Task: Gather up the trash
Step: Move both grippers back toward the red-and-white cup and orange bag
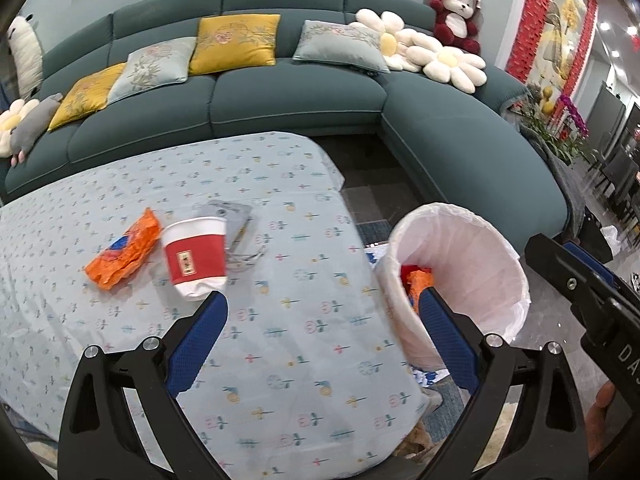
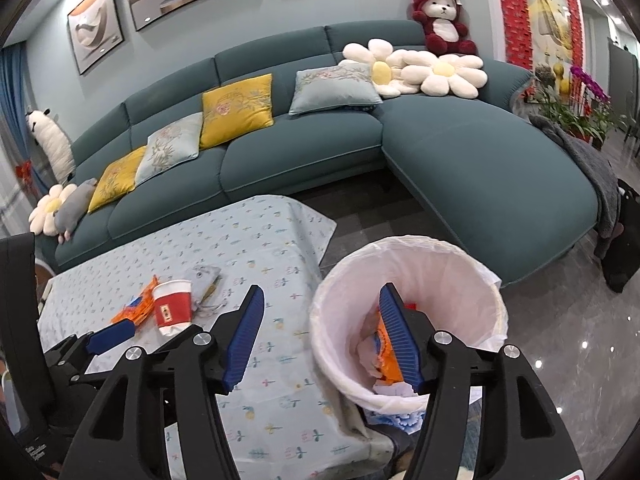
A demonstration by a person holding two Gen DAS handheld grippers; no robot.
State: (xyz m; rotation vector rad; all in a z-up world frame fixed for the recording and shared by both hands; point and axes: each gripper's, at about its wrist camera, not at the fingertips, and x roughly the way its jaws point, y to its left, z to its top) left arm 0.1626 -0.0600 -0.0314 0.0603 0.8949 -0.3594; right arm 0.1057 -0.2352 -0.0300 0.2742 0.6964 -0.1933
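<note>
On the blue patterned tablecloth lie an orange wrapper, a tipped red and white paper cup and a grey packet behind it. My left gripper is open and empty, just right of the cup. A white-lined trash bin stands off the table's right end with orange and red trash inside. In the right wrist view my right gripper is open and holds nothing, one finger over the bin. An orange wrapper lies in the bin. The cup sits far left.
A teal corner sofa with cushions, flower pillows and a red plush bear runs behind the table and round the right side. Dark tiled floor lies between table and sofa. Potted orchids stand far right.
</note>
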